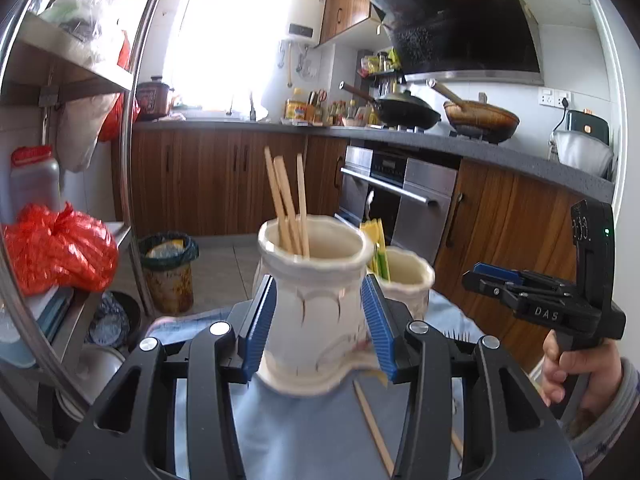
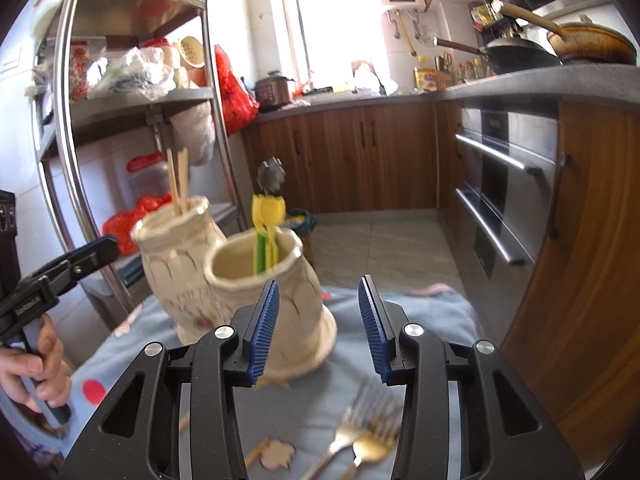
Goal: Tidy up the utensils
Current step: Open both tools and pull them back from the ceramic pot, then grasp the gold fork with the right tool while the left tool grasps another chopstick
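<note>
Two cream jars near cloth edge

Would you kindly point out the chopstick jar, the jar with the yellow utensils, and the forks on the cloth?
chopstick jar (image 1: 316, 304), left wrist view, front of its cream body.
jar with yellow utensils (image 2: 298, 320), right wrist view, its outer wall.
forks (image 2: 370, 446), right wrist view, gold fork's head.

Both wrist views (low, close) share two jars.
</note>
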The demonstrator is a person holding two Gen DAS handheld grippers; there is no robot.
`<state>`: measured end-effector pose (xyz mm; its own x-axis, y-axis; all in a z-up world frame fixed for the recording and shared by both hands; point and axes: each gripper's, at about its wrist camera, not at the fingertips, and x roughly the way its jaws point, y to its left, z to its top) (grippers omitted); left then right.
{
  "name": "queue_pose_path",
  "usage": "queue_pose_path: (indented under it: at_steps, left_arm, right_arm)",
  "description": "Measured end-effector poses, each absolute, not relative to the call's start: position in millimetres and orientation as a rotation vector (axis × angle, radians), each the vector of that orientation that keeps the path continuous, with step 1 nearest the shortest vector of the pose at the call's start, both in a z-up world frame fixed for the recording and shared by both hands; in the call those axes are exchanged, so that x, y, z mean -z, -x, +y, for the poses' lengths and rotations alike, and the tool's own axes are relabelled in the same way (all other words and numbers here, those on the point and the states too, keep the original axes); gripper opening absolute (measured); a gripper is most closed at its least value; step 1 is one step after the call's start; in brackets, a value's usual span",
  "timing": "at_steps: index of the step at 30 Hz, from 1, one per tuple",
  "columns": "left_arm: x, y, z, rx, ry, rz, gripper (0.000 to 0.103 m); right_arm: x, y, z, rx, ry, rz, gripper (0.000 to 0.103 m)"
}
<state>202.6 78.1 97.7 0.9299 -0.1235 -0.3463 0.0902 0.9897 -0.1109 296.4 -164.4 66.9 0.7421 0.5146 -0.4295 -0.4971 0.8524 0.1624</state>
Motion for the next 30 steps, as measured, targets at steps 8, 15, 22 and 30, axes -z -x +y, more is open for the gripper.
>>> queue_pose_path:
  at_steps: [8, 15, 22, 30]
  left_arm:
    - [-70.1, -197.8, 66.0, 0.135, 0.059, 0.486, 0.045]
    - [-50.7, -194.9, 50.0, 0.158, 0.027, 0.575, 0.045]
    - [-34.1, -198.3, 30.5, 0.204, -0.032, 0.662, 0.045]
    - [-23.5, -205.8, 19.7, 0.215, -0.075, 0.729, 0.045]
  right_arm:
    - [-39.1, -281.1, -182.0, -0.506, -0.032, 0.621, 0.043]
    - [-18.6, -262.6, -186.6, -0.501, -0.003, 0.712, 0.043]
    - [-6.4, -251.4, -187.4, -0.494, 0.032, 0.767, 0.043]
    - [2.6, -251.5, -180.7, -0.502, 0.064, 0.828, 0.036]
